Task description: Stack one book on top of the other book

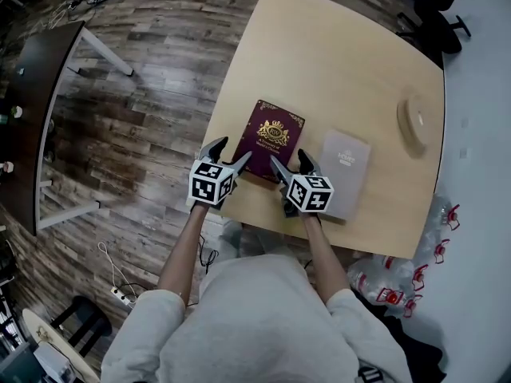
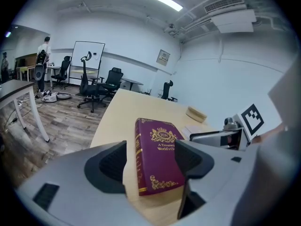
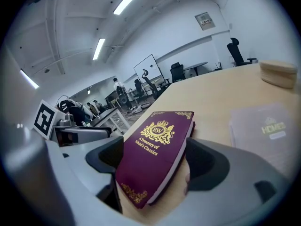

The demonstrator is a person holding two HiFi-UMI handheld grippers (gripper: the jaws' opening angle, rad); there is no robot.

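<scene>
The maroon hardcover book with gold lettering (image 1: pixel 276 138) lies flat on the pale wooden worktop (image 1: pixel 335 62), just beside the thin grey book (image 1: pixel 345 174). Its near corners are straddled by the spread fingers of the left gripper (image 1: pixel 231 151) and the right gripper (image 1: pixel 289 158), and nothing is pinched yet. If only the corners are caught, the book may be tipped or dropped. If the cover alone is pinched, it could be swung open.

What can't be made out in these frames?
- Head view: the near edge of the maroon book is partly covered by the left gripper and right gripper; contact unclear.
- Left gripper view: its own jaw covers the end of the title.
- Head view: the grey book has print too small to read; the right gripper hides its near corner.
</scene>
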